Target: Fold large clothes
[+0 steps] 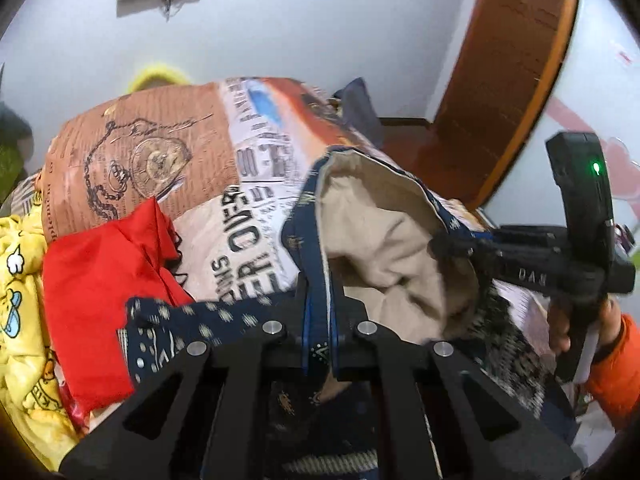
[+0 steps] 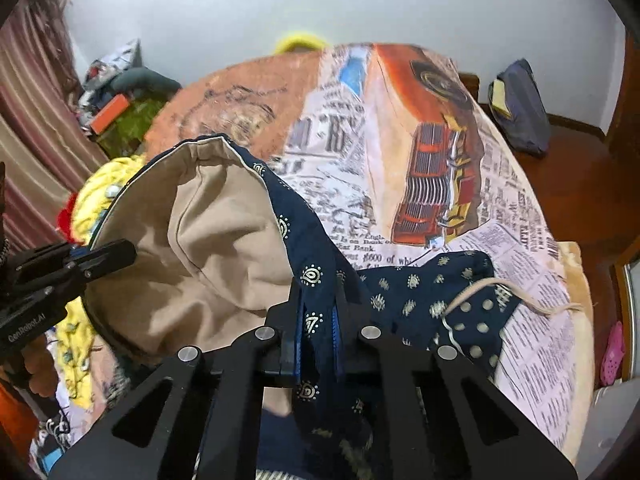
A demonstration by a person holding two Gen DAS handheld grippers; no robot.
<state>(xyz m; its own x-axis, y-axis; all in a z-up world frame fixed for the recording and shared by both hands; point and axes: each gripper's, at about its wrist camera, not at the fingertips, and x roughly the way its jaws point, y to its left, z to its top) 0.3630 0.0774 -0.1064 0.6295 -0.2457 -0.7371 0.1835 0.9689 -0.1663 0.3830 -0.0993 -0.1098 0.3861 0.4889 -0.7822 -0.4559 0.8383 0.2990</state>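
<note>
Your left hand-held gripper [image 1: 318, 320] and right hand-held gripper [image 2: 318, 320] each clamp the navy garment's [image 2: 420, 292] hem above the bed [image 2: 532, 320].

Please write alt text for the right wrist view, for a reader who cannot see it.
The right gripper is shut on the navy patterned garment, its beige lining showing. The left gripper pinches the same hem, above a bed with a newspaper-print cover.
</note>
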